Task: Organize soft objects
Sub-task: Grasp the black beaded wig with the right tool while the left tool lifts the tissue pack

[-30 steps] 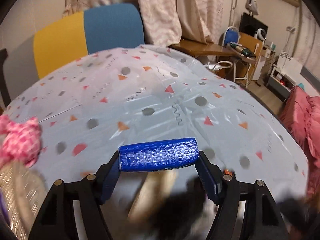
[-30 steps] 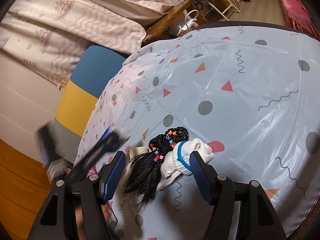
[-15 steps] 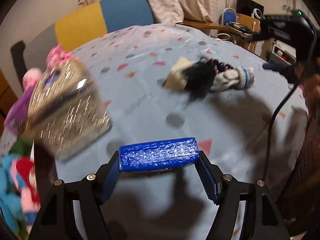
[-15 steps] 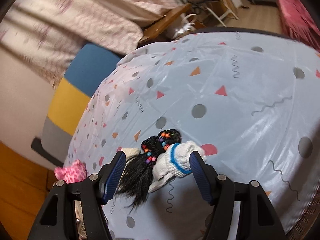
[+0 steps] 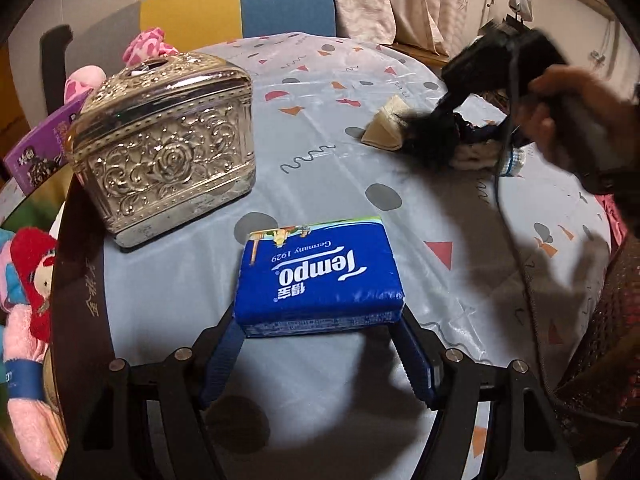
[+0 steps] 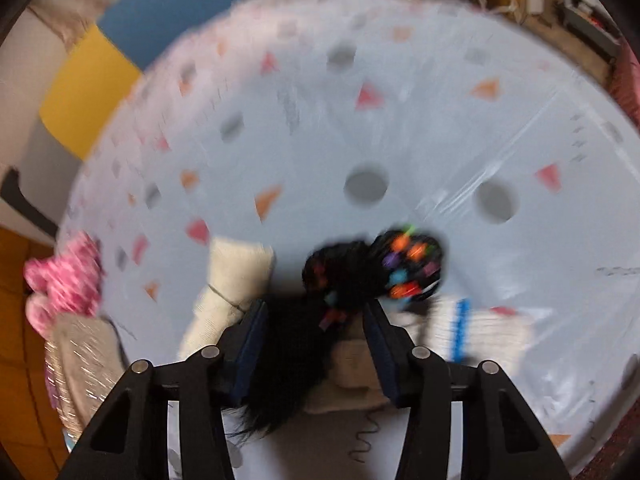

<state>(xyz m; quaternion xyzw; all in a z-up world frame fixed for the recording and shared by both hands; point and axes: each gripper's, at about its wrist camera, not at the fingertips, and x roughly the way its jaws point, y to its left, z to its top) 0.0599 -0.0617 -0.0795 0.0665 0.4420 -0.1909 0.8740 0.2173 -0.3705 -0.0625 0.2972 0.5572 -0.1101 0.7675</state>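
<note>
Left claw (image 5: 318, 344): clamped on Tempo tissue pack (image 5: 318, 276). Right claw (image 6: 316, 344): closing around black hair tuft (image 6: 296, 360); tuft best centred before closing.

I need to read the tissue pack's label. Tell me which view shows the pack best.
The left wrist view: the blue tissue pack fills the centre, sharp, label readable, held between the left gripper fingers. The right wrist view, blurred, does not show it.

You've got one tissue pack (image 5: 318, 276), one silver box (image 5: 164, 140), one black wig (image 6: 320, 300), one white sock (image 6: 476, 328) (blurred), two grippers.
</note>
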